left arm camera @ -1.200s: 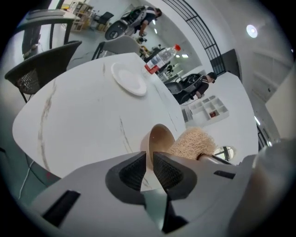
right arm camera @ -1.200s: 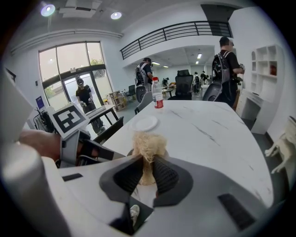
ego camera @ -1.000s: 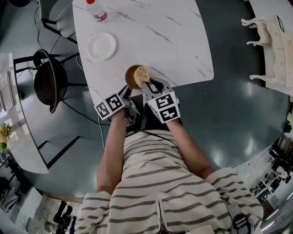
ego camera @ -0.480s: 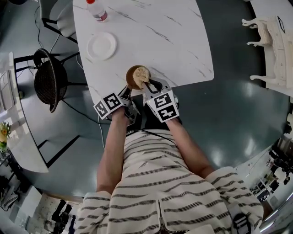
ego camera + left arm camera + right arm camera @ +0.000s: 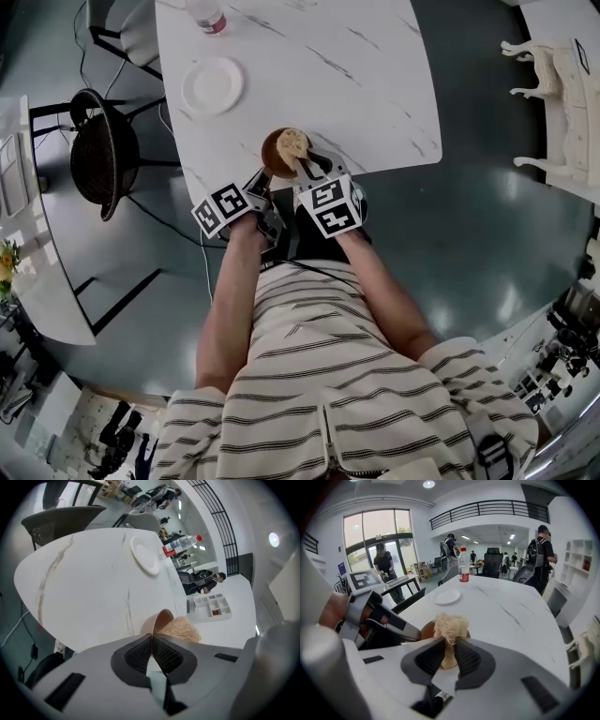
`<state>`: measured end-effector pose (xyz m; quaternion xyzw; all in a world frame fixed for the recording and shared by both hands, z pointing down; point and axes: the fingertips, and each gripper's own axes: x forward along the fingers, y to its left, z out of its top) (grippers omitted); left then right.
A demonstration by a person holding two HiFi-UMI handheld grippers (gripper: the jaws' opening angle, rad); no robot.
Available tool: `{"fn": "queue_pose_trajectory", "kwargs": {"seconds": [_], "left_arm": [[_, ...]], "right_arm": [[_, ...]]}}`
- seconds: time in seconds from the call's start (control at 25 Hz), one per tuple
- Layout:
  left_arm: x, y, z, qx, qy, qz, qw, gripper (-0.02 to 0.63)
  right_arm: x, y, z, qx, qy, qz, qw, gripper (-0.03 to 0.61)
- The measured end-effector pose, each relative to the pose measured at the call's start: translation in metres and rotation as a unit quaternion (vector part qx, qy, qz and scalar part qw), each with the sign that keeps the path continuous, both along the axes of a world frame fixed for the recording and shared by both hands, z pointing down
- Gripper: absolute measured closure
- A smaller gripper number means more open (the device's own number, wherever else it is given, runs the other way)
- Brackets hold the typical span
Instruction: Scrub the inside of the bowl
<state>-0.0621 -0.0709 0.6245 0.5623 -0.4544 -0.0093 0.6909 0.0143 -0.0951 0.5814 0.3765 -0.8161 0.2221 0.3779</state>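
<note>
A small brown bowl sits near the front edge of the white marble table. My left gripper is shut on the bowl's near rim, which shows thin between its pads. A tan fibrous scrubber fills the bowl. My right gripper is shut on the scrubber, whose tuft stands up over the bowl in the right gripper view. The left gripper and the hand on it show at the left of that view.
A white plate lies farther back on the table, with a red-capped water bottle beyond it. A black chair stands to the left of the table. People and office chairs show at the room's far side.
The view has shifted a little, with the bowl and both grippers slightly higher in it. The scrubber stays in the bowl and both holds are unchanged.
</note>
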Motion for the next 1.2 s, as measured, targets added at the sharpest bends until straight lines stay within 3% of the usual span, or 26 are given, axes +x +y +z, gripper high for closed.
{"fn": "queue_pose_trajectory", "kwargs": {"seconds": [0.24,0.96,1.2], "left_arm": [[0.003,0.003,-0.001,-0.009,0.022,-0.018,0.9995,0.606],[0.004,0.004,0.001,0.003,0.009,-0.015,0.9998,0.606],[0.003,0.004,0.001,-0.007,0.024,-0.031,0.9992,0.606]], "right_arm": [[-0.002,-0.012,0.01,0.002,0.003,-0.001,1.0,0.511],[-0.038,-0.013,0.012,0.022,-0.022,-0.04,0.999,0.511],[-0.045,-0.003,0.012,0.001,-0.044,-0.055,0.998,0.512]]}}
